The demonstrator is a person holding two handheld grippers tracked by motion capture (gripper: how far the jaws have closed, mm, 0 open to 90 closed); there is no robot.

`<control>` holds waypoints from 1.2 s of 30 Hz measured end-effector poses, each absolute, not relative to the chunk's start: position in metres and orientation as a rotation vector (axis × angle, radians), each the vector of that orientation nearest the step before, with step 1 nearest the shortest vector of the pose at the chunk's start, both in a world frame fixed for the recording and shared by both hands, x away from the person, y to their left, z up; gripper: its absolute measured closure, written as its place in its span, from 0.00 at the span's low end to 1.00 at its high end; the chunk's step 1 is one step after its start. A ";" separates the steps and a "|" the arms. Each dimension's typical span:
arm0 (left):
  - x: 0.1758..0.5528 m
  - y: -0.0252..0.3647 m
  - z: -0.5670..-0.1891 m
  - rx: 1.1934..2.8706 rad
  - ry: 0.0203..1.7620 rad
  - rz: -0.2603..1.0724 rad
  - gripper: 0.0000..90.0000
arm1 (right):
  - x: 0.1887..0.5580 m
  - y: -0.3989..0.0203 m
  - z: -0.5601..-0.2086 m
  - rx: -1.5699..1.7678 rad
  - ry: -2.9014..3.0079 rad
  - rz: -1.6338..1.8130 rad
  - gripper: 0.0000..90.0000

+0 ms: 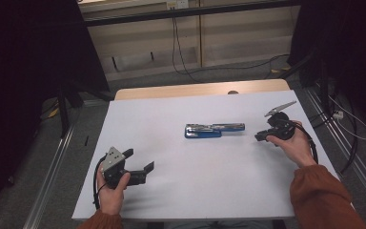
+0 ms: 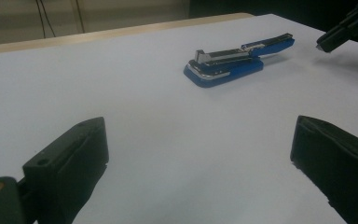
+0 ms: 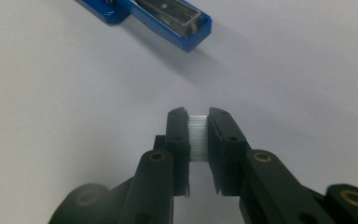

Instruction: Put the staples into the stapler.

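blue stapler [image 1: 208, 130] lying open, long axis left-right

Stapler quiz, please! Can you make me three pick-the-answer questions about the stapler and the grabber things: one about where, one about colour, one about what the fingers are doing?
1. Where does the stapler lie?
A. Near the middle of the white table
B. Inside a box
C. On the floor

2. What colour is the stapler's body?
A. Red
B. Blue
C. Green

3. What are the fingers of the right gripper doing?
A. Standing wide open
B. Holding the stapler
C. Pinching a small pale strip

Answers:
1 A, as the high view shows it lying on the white top between the two hands.
2 B, as its base and top arm are blue with silver metal inside.
3 C, as the right gripper view shows the ribbed strip squeezed between the two fingers.
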State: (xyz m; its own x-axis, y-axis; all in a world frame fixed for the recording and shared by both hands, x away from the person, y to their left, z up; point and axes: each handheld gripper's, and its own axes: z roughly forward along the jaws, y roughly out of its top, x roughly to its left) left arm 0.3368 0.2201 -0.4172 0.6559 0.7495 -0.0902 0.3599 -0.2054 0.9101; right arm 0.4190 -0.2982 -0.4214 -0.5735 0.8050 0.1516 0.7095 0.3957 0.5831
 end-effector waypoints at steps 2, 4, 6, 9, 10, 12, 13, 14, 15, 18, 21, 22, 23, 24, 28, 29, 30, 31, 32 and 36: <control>0.337 0.220 -0.417 1.816 0.885 0.461 0.05 | 0.418 -0.297 -0.421 1.355 2.492 0.932 0.88; 0.337 0.220 -0.417 1.817 0.884 0.461 0.05 | 0.418 -0.296 -0.419 1.344 2.491 0.954 0.88; 0.337 0.220 -0.417 1.818 0.884 0.461 0.05 | 0.418 -0.295 -0.418 1.328 2.501 0.987 0.88; 0.337 0.220 -0.417 1.816 0.887 0.456 0.05 | 0.417 -0.291 -0.418 1.298 2.533 1.014 0.88; 0.337 0.220 -0.417 1.819 0.886 0.455 0.05 | 0.417 -0.290 -0.419 1.294 2.538 1.019 0.88; 0.337 0.220 -0.418 1.821 0.884 0.457 0.05 | 0.417 -0.287 -0.419 1.276 2.548 1.025 0.88; 0.337 0.220 -0.418 1.821 0.885 0.456 0.05 | 0.416 -0.285 -0.418 1.272 2.549 1.027 0.88; 0.337 0.220 -0.418 1.821 0.886 0.457 0.05 | 0.416 -0.284 -0.418 1.266 2.548 1.039 0.88; 0.337 0.219 -0.418 1.822 0.885 0.458 0.05 | 0.416 -0.283 -0.418 1.259 2.546 1.055 0.88; 0.338 0.219 -0.418 1.824 0.885 0.456 0.05 | 0.416 -0.281 -0.415 1.228 2.540 1.073 0.88; 0.338 0.219 -0.418 1.825 0.882 0.455 0.05 | 0.415 -0.280 -0.413 1.200 2.526 1.093 0.88; 0.338 0.219 -0.418 1.825 0.880 0.458 0.05 | 0.415 -0.279 -0.413 1.196 2.522 1.107 0.88; 0.338 0.220 -0.418 1.823 0.881 0.456 0.05 | 0.415 -0.279 -0.413 1.190 2.523 1.124 0.88; 0.338 0.220 -0.418 1.823 0.881 0.456 0.05 | 0.415 -0.278 -0.412 1.176 2.522 1.127 0.88; 0.338 0.219 -0.417 1.829 0.875 0.459 0.05 | 0.414 -0.272 -0.409 1.117 2.529 1.153 0.88; 0.337 0.218 -0.417 1.827 0.877 0.457 0.05 | 0.413 -0.270 -0.408 1.094 2.535 1.170 0.88; 0.337 0.218 -0.417 1.827 0.877 0.457 0.05 | 0.413 -0.269 -0.407 1.075 2.538 1.175 0.88; 0.337 0.218 -0.417 1.827 0.877 0.457 0.05 | 0.413 -0.266 -0.406 1.064 2.541 1.169 0.88; 0.338 0.218 -0.417 1.827 0.877 0.458 0.05 | 0.413 -0.265 -0.405 1.055 2.544 1.166 0.88; 0.338 0.218 -0.417 1.826 0.878 0.458 0.05 | 0.415 -0.258 -0.405 1.030 2.549 1.181 0.88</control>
